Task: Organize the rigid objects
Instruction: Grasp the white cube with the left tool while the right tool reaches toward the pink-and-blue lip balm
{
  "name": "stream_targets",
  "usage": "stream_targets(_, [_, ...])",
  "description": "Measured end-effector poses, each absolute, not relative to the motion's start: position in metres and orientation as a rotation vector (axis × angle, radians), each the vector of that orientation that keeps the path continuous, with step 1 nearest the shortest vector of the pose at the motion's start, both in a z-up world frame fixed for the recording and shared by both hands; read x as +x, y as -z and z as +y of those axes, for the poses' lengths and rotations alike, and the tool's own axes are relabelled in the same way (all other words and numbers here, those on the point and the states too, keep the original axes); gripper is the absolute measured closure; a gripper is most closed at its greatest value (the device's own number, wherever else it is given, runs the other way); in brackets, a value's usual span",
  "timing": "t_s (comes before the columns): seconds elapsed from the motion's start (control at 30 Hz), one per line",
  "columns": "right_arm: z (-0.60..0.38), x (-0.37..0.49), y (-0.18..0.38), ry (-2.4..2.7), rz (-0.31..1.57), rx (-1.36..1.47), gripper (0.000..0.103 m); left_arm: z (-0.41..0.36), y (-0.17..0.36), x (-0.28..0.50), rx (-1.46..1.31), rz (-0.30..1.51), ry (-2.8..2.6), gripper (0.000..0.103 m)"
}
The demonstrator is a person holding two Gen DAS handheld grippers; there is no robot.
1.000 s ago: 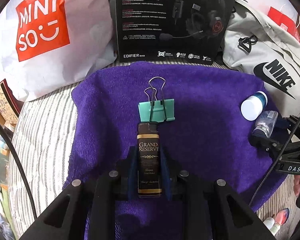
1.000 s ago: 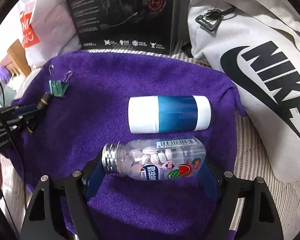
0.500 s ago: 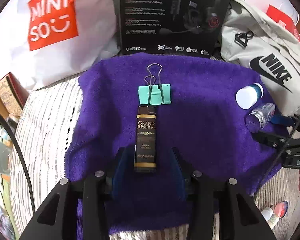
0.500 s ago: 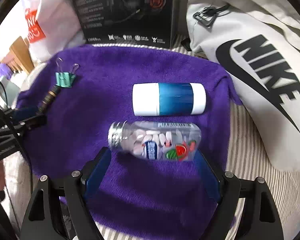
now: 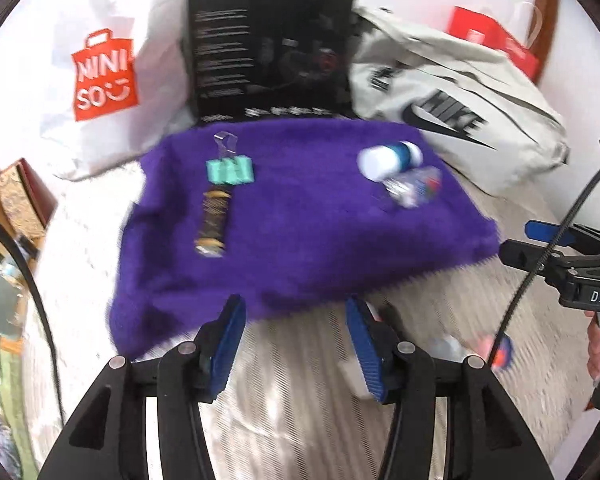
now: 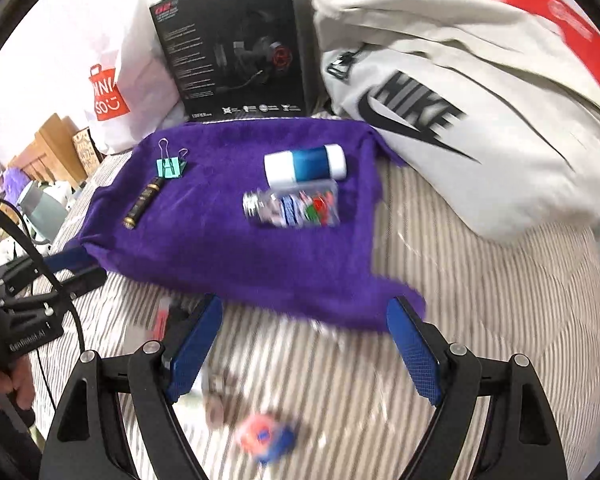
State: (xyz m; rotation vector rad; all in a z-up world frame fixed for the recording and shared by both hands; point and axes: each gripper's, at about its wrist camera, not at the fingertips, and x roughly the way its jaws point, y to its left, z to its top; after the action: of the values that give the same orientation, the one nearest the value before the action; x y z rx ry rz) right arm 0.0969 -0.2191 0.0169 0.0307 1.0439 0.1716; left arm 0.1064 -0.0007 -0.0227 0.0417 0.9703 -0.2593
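Observation:
A purple towel [image 5: 320, 248] [image 6: 260, 256] lies on the striped bed. On it a green binder clip [image 5: 230, 171] [image 6: 170, 166] touches the top of a dark "Grand Reserve" lighter [image 5: 213, 220] [image 6: 144, 202] at the left. At the right a white-and-blue container [image 5: 388, 158] [image 6: 305, 164] lies beside a clear candy bottle [image 5: 414, 186] [image 6: 292, 206]. My left gripper [image 5: 296, 316] is open and empty over the towel's near edge. My right gripper [image 6: 304, 312] is open and empty too, near the towel's front corner. Each gripper shows at the side of the other's view.
Behind the towel stand a white MINISO bag [image 5: 100, 76], a black headset box [image 5: 272, 48] and a grey Nike bag [image 6: 460, 128]. Blurred small items lie on the striped sheet near the grippers, among them a red-and-blue one [image 6: 266, 436] [image 5: 500, 354].
The left gripper opened off the lighter and the right one off the candy bottle. Both pulled back toward the towel's near edge. The lighter and bottle stay lying on the towel.

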Motion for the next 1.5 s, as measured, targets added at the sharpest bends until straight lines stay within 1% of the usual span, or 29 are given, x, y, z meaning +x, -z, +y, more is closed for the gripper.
stream_targets(0.33, [-0.237,0.046,0.001,-0.147,1.057,0.116,0.019,-0.023,0.051,0.089,0.026,1.028,0.282,0.053])
stream_targets(0.37, [-0.238,0.043,0.001,-0.150,1.050,0.125,0.019,-0.024,0.055,0.091,0.032,1.035,0.276,0.051])
stream_targets(0.5, [-0.238,0.038,0.003,-0.146,1.048,0.135,0.019,-0.018,0.056,0.091,0.006,1.030,0.285,0.050])
stream_targets(0.73, [-0.234,0.032,0.006,-0.149,1.051,0.121,0.019,-0.015,0.056,0.083,0.057,1.022,0.260,0.049])
stream_targets(0.9, [-0.229,0.028,0.008,-0.167,1.054,0.117,0.019,-0.025,0.062,0.082,0.131,1.025,0.238,0.049])
stream_targets(1.0, [-0.229,0.026,0.008,-0.168,1.053,0.117,0.019,-0.027,0.069,0.084,0.125,1.031,0.245,0.053])
stream_targets(1.1, [-0.230,0.022,0.011,-0.174,1.060,0.109,0.019,-0.028,0.072,0.083,0.148,1.011,0.247,0.052])
stream_targets(1.17, [-0.232,0.018,0.012,-0.166,1.057,0.105,0.019,-0.029,0.071,0.083,0.145,1.003,0.259,0.061])
stream_targets(1.2, [-0.233,0.017,0.013,-0.162,1.061,0.106,0.019,-0.029,0.071,0.083,0.141,0.995,0.261,0.068])
stream_targets(1.3, [-0.234,0.015,0.016,-0.153,1.076,0.104,0.019,-0.034,0.070,0.082,0.162,0.992,0.280,0.076])
stream_targets(1.5, [-0.224,0.018,0.020,-0.194,1.076,0.110,0.019,-0.029,0.069,0.079,0.140,1.001,0.276,0.076])
